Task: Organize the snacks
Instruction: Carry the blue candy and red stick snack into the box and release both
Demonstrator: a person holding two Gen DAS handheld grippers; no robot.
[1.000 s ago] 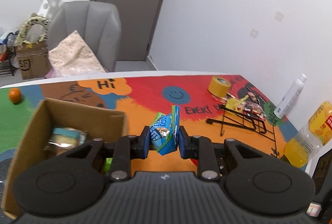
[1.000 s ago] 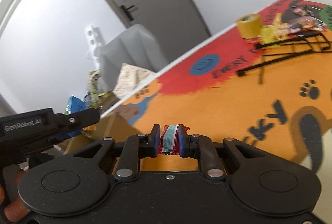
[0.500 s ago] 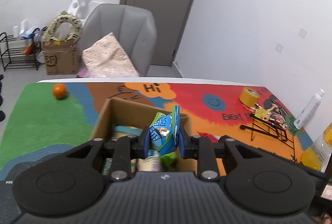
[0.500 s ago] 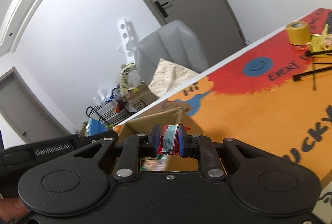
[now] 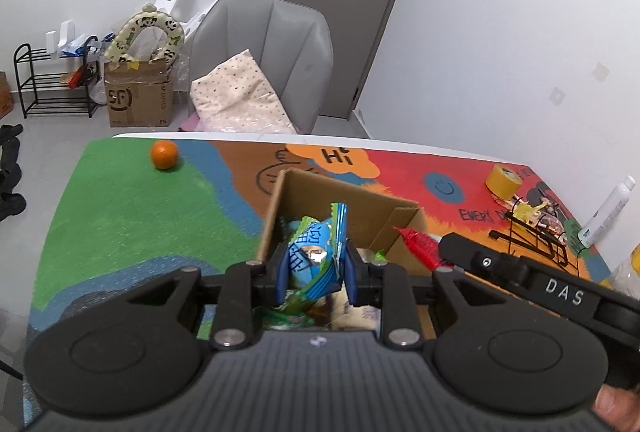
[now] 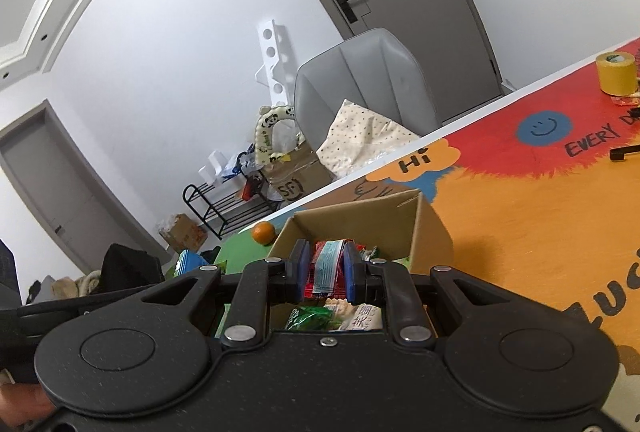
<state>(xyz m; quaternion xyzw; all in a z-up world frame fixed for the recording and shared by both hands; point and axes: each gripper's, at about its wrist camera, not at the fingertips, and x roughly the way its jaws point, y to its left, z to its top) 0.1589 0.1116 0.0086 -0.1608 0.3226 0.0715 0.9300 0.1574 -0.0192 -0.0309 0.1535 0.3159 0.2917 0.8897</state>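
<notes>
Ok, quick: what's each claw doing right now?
Left claw: closed on a blue snack packet.
Right claw: closed on a red snack packet.

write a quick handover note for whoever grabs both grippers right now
Left gripper: shut on the blue snack packet, held over the open cardboard box.
Right gripper: shut on the red snack packet, also above the box.
Done: several snacks lie in the box already.
Left: open each set of jaws to drop both packets in. More snacks appear to sit by the black wire rack near the yellow tape roll; probably fetch those next.
</notes>
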